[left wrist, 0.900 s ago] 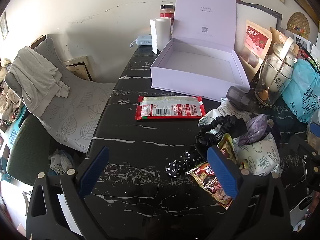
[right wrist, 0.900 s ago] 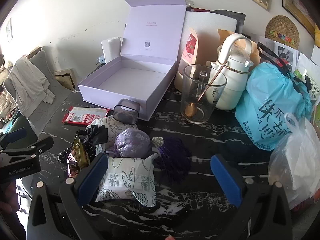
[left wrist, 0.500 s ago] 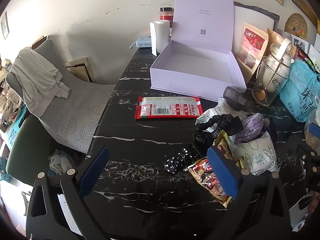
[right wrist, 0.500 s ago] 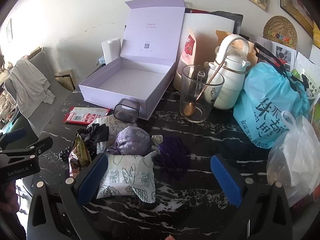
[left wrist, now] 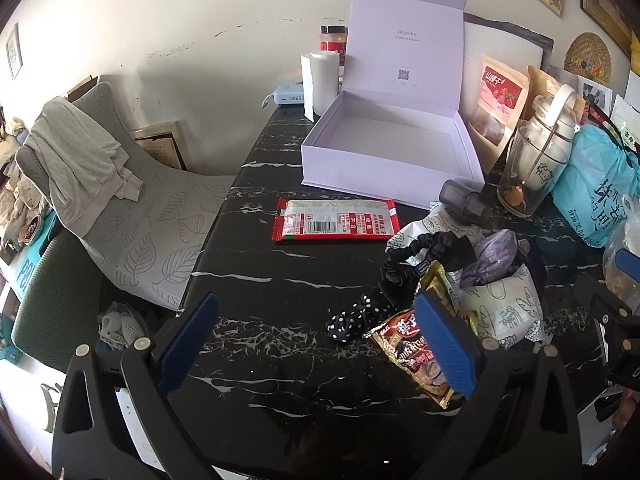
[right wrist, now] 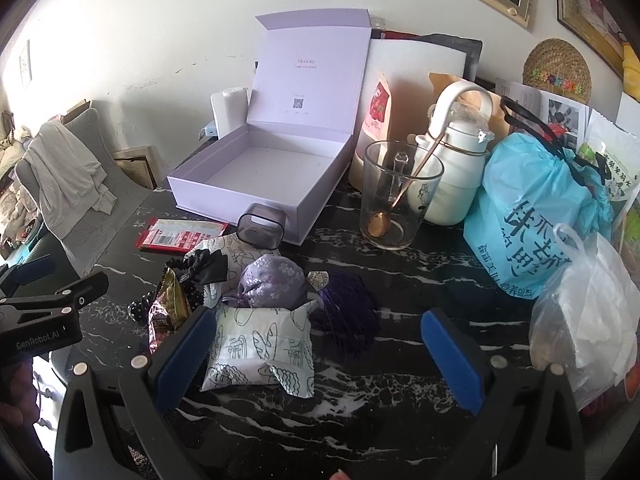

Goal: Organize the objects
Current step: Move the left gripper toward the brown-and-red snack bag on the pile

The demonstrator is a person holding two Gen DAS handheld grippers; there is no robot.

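Note:
An open, empty lilac box stands at the back of the black marble table. A red flat packet lies in front of it. To its right is a pile: black scrunchie, polka-dot band, brown snack packet, purple pouch, white patterned tissue pack, dark purple tassel. My left gripper is open and empty, left of the pile. My right gripper is open and empty over the tissue pack.
A small grey plastic cup lies against the box. A glass with a spoon, a white kettle, a blue bag and a clear bag crowd the right. A grey chair with clothes stands left of the table.
Both grippers have drawn back slightly and risen, so the box and pile sit a little farther away. Nothing on the table has moved.

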